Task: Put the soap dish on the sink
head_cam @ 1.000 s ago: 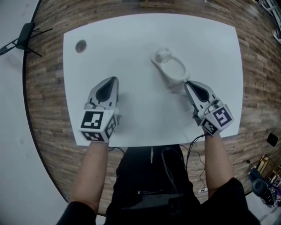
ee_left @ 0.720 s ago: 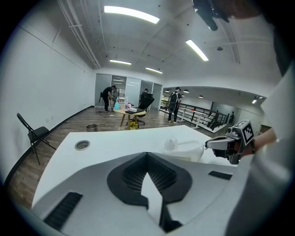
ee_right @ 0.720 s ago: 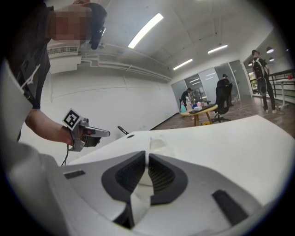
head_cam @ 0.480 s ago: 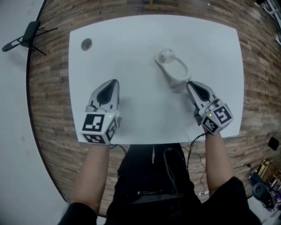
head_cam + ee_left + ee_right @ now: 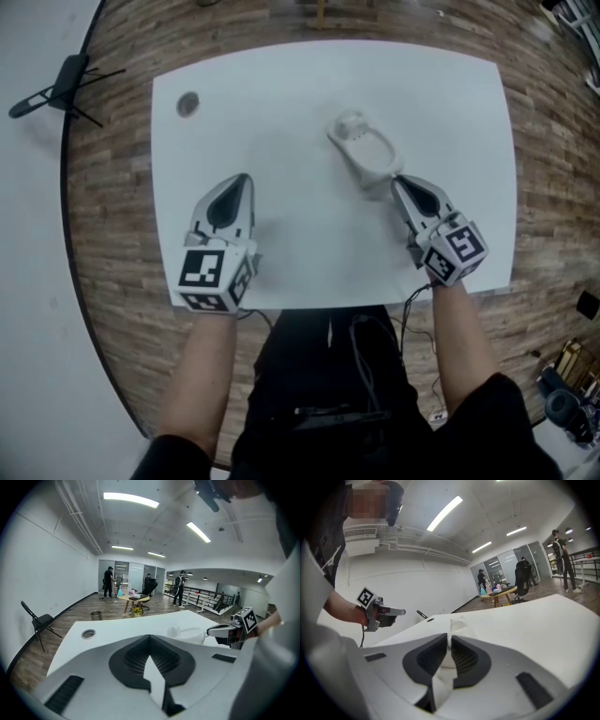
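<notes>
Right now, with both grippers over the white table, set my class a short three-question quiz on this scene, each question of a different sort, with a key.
1. True or false: the left gripper holds the soap dish.
2. Multiple choice: the right gripper has its jaws at the dish's A) near rim, B) far round knob, C) underside.
3. Short answer: what is set in the table at its far left corner?

Key:
1. False. The left gripper is shut, empty and apart from the dish.
2. A. The pads pinch the near rim, though the jaws are beginning to open.
3. A small round hole.
</notes>
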A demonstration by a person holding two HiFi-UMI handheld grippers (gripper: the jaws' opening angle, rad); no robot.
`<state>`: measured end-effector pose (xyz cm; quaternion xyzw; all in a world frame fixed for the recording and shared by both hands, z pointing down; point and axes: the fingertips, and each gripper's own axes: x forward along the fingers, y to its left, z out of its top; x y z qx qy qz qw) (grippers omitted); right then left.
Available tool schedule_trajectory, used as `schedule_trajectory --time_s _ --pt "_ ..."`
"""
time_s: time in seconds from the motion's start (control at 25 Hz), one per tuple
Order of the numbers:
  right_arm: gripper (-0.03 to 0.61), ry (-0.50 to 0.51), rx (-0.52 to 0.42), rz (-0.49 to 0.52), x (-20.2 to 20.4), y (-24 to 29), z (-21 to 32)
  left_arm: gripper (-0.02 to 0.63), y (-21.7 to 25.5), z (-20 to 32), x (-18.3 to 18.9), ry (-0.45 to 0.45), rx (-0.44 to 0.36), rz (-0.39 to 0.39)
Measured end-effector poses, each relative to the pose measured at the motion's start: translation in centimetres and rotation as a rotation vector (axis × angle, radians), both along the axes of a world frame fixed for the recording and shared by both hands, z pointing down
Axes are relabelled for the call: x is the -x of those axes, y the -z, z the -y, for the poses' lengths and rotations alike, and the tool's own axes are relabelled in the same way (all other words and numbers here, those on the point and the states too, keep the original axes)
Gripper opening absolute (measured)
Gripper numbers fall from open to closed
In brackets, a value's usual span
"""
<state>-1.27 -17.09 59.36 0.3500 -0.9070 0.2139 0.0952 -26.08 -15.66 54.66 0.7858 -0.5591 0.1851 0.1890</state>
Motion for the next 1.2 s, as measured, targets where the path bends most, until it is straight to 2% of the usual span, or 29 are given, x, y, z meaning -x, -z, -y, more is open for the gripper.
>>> schedule_trajectory --time_s 0.12,0.2,0.28,0.72,1.08,1.2 --pt "0.053 0.007 0.004 0.016 0.2 0.3 -0.3 -0.011 0.5 -0.2 -0.2 -0.008 -0.005 0.006" --pt "0.11 0.014 0.002 0.031 0.3 0.7 -0.5 -0.011 1.0 -0.3 -0.6 -0.024 -0.013 0.01" --pt "0.138 0.013 0.001 0.032 0.3 1.0 -0.7 -0.011 1.5 -0.3 -0.8 -0.036 -0.021 0.018" --pt "0.143 0.0 -0.038 0.011 -0.1 3.9 -0.6 -0.011 4.8 0.1 -1.8 -0.078 -0.058 0.024" --pt "0.143 -0.046 -0.098 0.019 -1.4 8.3 -0.7 -0.011 7.2 -1.3 -3.1 -0.122 -0.088 0.022" --pt "0.143 -0.065 -0.116 0.019 -1.9 9.8 -0.9 -0.011 7.8 -1.9 -3.1 -0.112 -0.09 0.006"
